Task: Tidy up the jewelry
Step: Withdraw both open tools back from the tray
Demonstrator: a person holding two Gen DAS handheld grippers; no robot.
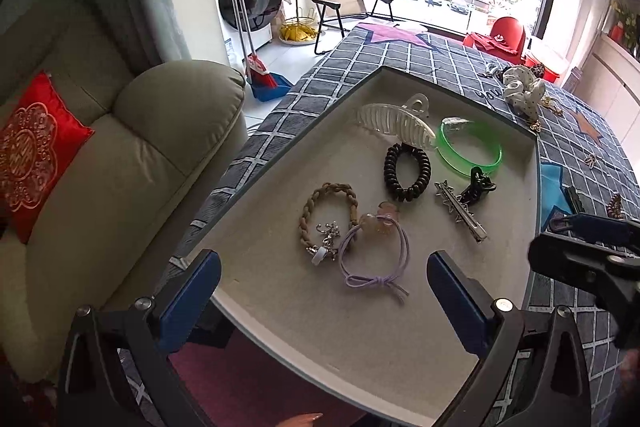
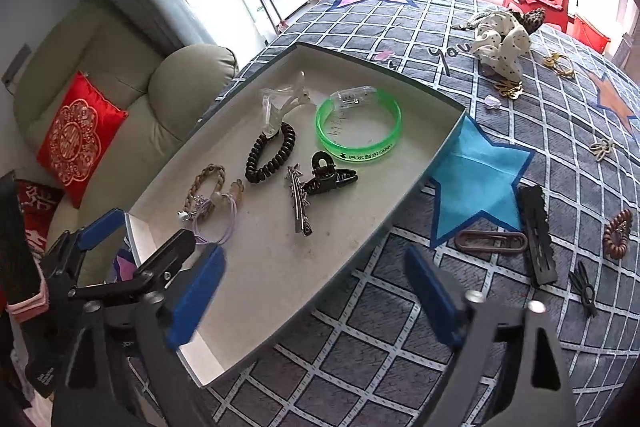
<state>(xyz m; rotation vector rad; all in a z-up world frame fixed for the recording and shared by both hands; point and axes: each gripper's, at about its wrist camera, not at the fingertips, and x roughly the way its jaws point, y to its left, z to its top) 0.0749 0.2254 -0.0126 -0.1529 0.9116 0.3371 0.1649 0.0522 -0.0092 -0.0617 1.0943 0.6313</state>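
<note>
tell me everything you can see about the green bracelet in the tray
The green bracelet is a translucent, bright green band that looks like plastic, closed into a ring, with a clear boxy module on its far side and dark printed characters on its outer near face. It lies flat on the tray floor, towards the far right corner. In the left wrist view the clear claw clip overlaps its left edge and the black claw clip sits at its near edge; actual contact is uncertain.

Checked bedspread carries tray, scrunchie, clips.
</note>
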